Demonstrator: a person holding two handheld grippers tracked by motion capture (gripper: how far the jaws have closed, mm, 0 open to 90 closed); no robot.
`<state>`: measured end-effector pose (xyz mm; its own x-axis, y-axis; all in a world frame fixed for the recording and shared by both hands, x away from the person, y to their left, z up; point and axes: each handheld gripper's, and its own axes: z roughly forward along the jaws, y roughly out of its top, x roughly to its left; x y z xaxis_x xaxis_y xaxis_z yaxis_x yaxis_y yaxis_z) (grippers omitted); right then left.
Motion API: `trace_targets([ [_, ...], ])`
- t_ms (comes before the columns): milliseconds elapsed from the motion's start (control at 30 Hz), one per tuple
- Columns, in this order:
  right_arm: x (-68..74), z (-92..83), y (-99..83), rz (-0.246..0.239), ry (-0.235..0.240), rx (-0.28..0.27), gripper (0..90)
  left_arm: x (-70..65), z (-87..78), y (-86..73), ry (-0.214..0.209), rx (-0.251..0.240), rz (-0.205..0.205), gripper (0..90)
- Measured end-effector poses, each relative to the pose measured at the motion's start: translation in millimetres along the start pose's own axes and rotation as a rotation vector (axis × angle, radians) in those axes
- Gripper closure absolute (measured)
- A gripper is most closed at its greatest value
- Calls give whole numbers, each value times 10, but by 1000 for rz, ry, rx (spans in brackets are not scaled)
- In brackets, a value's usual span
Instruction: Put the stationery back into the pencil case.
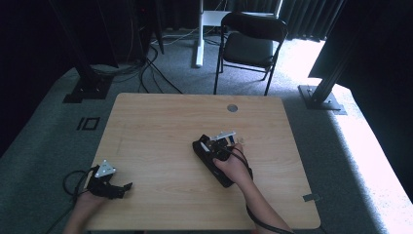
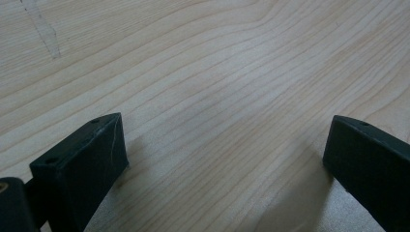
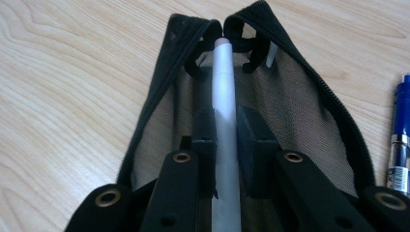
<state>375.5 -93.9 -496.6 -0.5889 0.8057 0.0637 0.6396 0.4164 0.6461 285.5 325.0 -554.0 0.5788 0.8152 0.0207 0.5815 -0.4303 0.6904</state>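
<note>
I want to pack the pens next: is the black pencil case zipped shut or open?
Open. In the right gripper view the black pencil case gapes, its zipper edges spread apart, mesh lining showing, while the right hand-held gripper holds a grey pen over it.

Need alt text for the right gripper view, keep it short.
The right gripper has its black fingers shut on a slim white pen, holding it lengthwise over an open black pencil case with a mesh lining. The case lies on a light wooden table, and a blue pen lies on the table at the right edge.
</note>
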Motion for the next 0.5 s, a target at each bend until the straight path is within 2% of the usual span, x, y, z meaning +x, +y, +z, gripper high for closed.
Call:
trace_targets([
  [300, 17, 93, 16, -2, 13, 23, 778, 0, 0, 0, 0, 0, 0, 21],
  [500, 3, 48, 11, 7, 37, 6, 745, 0, 0, 0, 1, 0, 0, 21],
])
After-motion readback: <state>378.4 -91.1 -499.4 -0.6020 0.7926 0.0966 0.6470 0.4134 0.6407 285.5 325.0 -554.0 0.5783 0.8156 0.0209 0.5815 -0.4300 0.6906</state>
